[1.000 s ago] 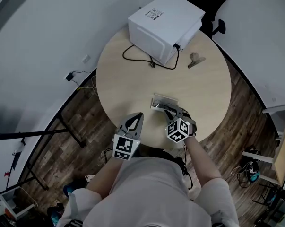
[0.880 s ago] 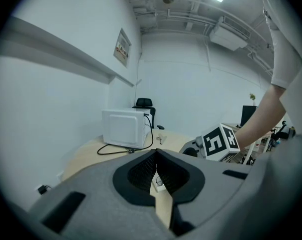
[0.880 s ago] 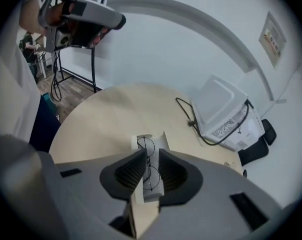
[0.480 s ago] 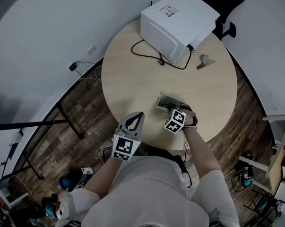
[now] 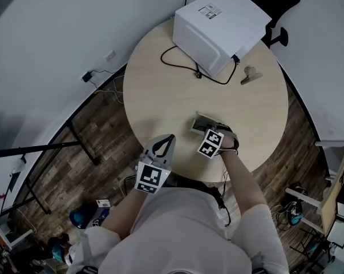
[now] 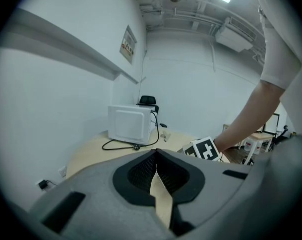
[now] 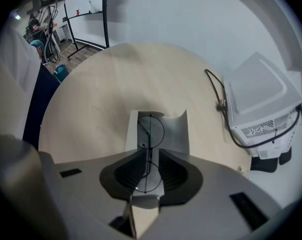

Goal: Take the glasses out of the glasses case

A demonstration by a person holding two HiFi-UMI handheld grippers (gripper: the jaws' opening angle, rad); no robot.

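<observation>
Gripping glasses over the open case

Glasses (image 7: 149, 130): thin wire frame, folded, edge-on between the right gripper (image 7: 147, 153) jaws. Jaws narrow, closed on the frame near the bridge; 1 lens shows beyond the tips, 1 between the pads. Glasses case (image 7: 177, 134): open, pale lining, flat on the round table (image 5: 160, 84), directly under the glasses; whether the frame touches the lining, can't tell. Right forearm (image 5: 240, 178): stretched forward from the body, gripper pointing steeply down at the case. Left gripper (image 6: 156, 153): jaws together at the tips, nothing between, held low at the table's near edge, aimed slightly down toward the white microwave (image 5: 217, 24) on the far side.
</observation>
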